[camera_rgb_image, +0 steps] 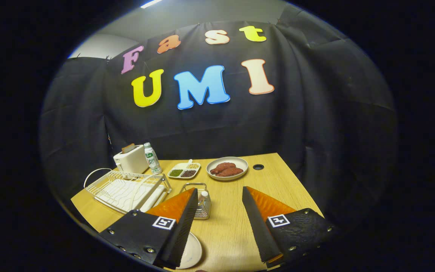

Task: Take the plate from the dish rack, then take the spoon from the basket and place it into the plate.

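The gripper (219, 223) hung released, holding nothing, above the table (236, 226). The plate (191, 251) lay partly under one finger. Reaching for the basket (199, 200) risked knocking the plate or toppling that light basket.

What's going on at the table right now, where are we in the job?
The hand-held gripper hangs over the wooden table with its fingers apart and nothing between them. A white plate lies on the table, partly hidden under one finger, so it appears to be out of the wire dish rack already. The small basket stands just ahead of the fingers; I cannot make out the spoon in it. Nothing seems to be on the visible part of the plate.
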A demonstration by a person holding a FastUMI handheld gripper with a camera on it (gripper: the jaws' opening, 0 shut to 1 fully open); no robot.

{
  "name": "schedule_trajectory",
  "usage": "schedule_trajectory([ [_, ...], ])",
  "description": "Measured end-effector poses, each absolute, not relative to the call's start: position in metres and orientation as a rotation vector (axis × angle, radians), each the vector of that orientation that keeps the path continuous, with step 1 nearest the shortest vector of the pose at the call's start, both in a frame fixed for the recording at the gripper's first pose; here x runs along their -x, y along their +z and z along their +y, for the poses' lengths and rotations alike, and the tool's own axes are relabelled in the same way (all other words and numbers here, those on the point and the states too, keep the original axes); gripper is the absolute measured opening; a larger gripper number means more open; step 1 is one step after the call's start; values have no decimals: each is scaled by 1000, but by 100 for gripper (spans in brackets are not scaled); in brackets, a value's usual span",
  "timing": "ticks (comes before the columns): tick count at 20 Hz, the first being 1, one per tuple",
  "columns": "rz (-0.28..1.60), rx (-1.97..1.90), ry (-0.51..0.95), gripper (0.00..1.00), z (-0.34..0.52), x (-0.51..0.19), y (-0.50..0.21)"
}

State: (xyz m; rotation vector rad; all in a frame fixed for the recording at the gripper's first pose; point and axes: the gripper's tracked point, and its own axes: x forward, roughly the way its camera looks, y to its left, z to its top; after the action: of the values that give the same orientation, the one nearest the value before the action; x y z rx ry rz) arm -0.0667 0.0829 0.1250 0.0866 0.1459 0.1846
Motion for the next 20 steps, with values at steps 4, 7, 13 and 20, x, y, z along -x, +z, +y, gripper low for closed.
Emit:
schedule_trajectory([
  [4, 92, -55, 215, 74, 98, 57, 136],
  [7, 84, -59, 243, 74, 109, 45, 133],
  [13, 49, -20, 251, 74, 114, 17, 125],
  [20, 59, -27, 238, 74, 122, -18, 94],
])
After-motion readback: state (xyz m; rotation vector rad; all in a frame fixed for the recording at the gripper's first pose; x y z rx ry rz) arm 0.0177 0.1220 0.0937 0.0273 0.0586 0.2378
